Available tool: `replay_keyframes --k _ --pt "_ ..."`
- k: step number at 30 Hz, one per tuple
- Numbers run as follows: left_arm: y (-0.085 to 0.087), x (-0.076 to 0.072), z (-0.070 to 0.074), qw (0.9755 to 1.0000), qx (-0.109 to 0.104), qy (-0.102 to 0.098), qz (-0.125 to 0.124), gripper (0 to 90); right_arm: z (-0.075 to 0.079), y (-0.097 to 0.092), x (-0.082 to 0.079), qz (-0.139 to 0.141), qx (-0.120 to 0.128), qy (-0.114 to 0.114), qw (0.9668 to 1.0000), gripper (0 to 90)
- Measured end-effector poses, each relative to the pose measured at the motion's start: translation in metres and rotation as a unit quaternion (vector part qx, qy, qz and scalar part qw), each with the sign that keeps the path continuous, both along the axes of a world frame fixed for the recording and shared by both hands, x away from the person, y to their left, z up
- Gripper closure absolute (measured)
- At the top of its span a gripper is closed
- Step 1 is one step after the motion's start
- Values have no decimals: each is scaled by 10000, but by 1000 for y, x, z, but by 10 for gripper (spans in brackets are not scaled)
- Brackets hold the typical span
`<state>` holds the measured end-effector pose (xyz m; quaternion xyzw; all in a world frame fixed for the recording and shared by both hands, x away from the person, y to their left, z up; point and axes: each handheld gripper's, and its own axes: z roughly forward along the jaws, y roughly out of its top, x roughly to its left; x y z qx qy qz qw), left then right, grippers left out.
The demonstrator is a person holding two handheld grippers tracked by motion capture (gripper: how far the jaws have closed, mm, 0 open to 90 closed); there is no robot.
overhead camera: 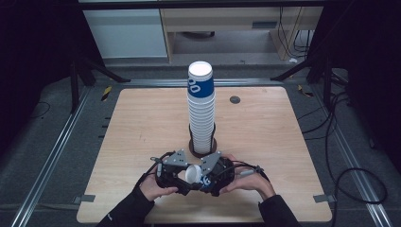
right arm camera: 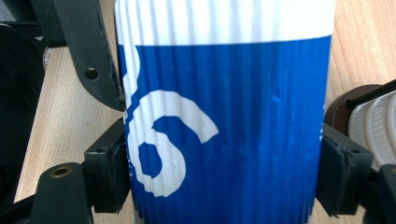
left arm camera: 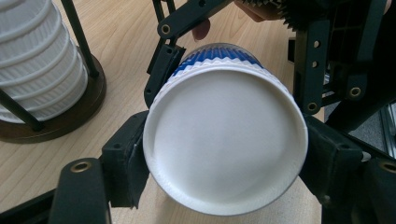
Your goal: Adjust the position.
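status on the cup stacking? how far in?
Done: a tall stack of cups already stands upside down in the round holder mid-table. In hand: one more blue-and-white cup is held near the table's front edge between the left gripper and right gripper, both sets of jaws pressed on it. Left: this cup is not yet on the stack; no other loose cups are visible on the table.

Surface finish: paper cup, wood table, black matt gripper parts.
Cup: ribbed paper wall, matt blue and white; smooth white base. Table: pale wood grain, smooth, low sheen. Fingers: matt black, plastic-looking, brass-coloured eyelets. Stand base: dark brown, slightly glossy.
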<state>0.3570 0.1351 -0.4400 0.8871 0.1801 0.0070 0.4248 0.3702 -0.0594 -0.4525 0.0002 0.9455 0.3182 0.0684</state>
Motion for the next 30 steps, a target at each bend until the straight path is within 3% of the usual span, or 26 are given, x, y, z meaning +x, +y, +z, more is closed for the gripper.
replay_keyframes --k 7,16,22,30 --pt "3 1 2 10000 -68 65 24 265 0 0 1 -17 94 27 10000 189" --pt "16 4 9 9995 -215 -69 213 266 14 -15 7 -312 644 6 9974 106" --pt "28 8 15 9985 -331 -153 402 267 24 -32 11 -526 1043 25 9931 104" --pt "42 11 22 9963 -540 -274 607 267 28 -52 19 -839 1570 188 9838 100"
